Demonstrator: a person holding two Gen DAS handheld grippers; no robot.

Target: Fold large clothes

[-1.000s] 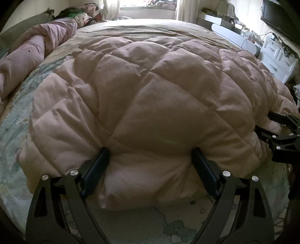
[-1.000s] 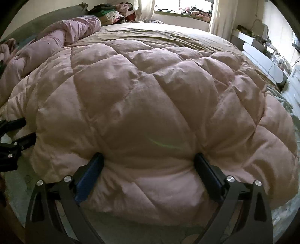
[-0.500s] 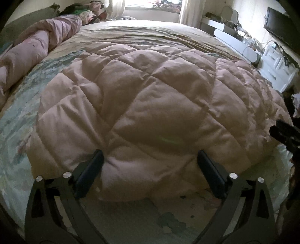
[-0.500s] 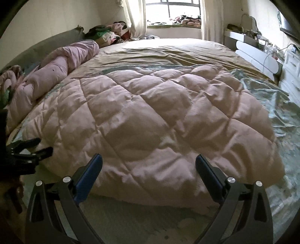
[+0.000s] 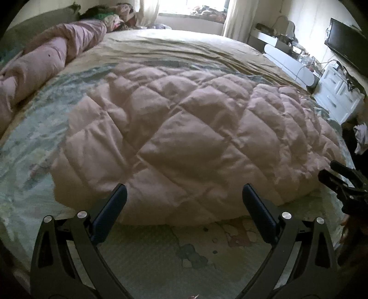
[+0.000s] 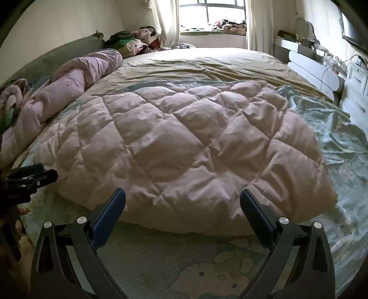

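Ahead of me a bed [image 6: 207, 62] carries a rolled pink blanket [image 6: 76, 82] on its left. Clothes [image 6: 135, 41] pile beside a bright window [image 6: 220, 11]. White drawers [image 5: 338, 96] stand right, under a dark screen [image 5: 347, 46].

Bare sheet [image 6: 161, 260] before jaws — quilt [image 6: 184, 147] blocks beyond.

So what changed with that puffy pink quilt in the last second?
Both tongs, left and right, let go of the pink quilt's near edge and pulled back, open. The quilt dropped flat on the bed. The rolled pink blanket stayed put.
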